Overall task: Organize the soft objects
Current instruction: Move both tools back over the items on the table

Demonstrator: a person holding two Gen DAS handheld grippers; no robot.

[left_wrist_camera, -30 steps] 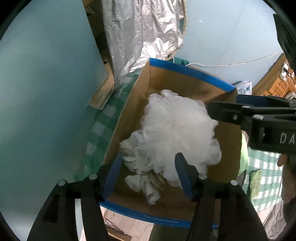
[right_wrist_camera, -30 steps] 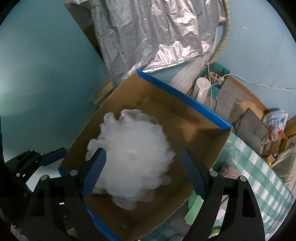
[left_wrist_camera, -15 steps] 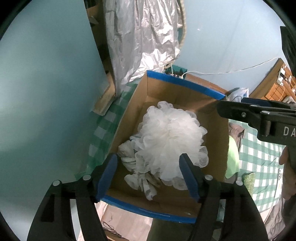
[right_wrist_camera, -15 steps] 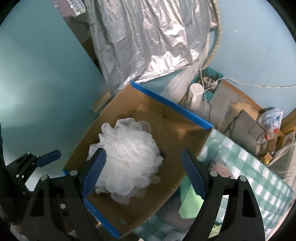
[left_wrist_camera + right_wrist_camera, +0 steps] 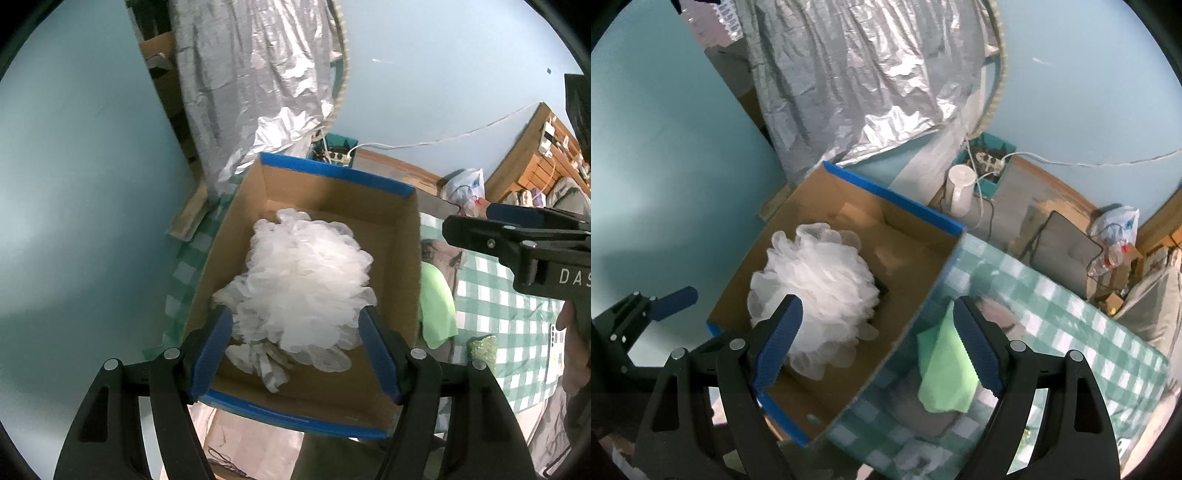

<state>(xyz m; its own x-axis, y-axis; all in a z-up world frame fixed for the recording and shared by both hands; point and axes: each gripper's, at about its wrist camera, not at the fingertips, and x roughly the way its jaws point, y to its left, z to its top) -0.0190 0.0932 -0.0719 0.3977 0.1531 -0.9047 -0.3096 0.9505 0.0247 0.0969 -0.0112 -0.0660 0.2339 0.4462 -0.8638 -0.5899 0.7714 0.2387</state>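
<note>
At centre frame in both wrist views: white mesh bath pouf, loose inside blue-rimmed cardboard box as its collecting place; left gripper above it, spread wide, empty; right gripper likewise spread, straddling box edge toward green cloth, probably next.

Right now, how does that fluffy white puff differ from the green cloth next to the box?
The white mesh puff is a round, frilly, see-through ball; the green cloth is flat, opaque and draped. The puff lies inside the cardboard box; the cloth lies outside it on the checked tablecloth, over something grey. The puff looks bulkier than the cloth. Both are soft, and neither is held: the left gripper and right gripper are open.
</note>
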